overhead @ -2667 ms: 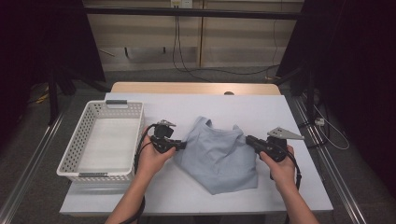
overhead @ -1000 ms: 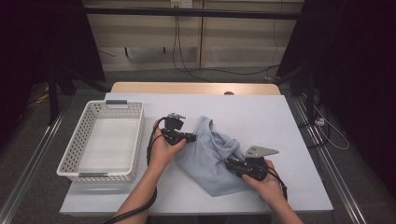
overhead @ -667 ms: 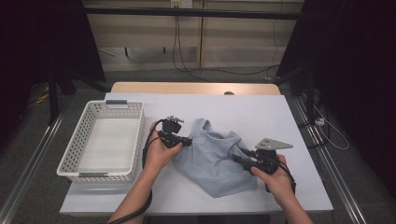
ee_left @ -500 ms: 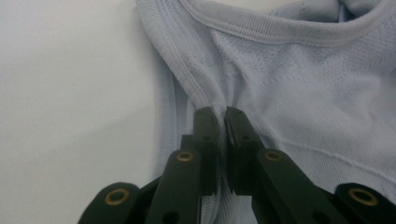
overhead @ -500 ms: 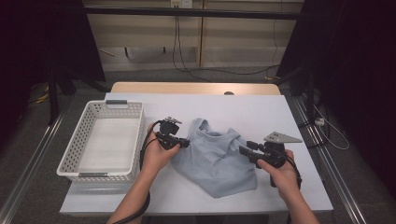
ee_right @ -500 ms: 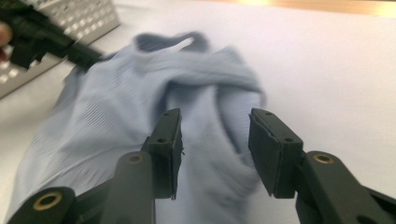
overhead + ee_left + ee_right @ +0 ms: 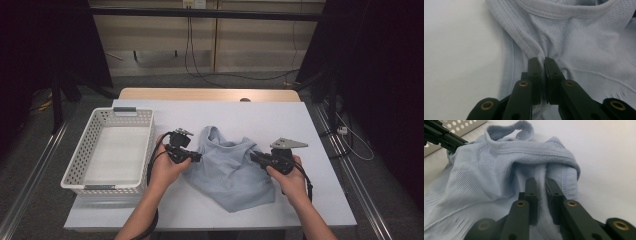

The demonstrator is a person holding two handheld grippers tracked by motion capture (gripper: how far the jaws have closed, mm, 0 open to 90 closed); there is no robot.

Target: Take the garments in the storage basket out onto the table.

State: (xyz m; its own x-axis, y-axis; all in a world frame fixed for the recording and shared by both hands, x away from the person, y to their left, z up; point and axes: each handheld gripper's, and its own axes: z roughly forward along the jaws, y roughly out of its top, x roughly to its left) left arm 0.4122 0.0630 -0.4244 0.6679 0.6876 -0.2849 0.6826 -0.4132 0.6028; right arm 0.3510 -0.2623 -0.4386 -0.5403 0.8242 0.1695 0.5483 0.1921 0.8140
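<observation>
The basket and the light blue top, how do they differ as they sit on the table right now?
The basket is white, stiff and perforated, and stands empty at the table's left; the top is soft, crumpled and lies mid-table. Nothing touches the basket, while the left tool and right tool each pinch the top. Both rest on the table.

I can read no writing, label, brand, number or sign anywhere here
</observation>
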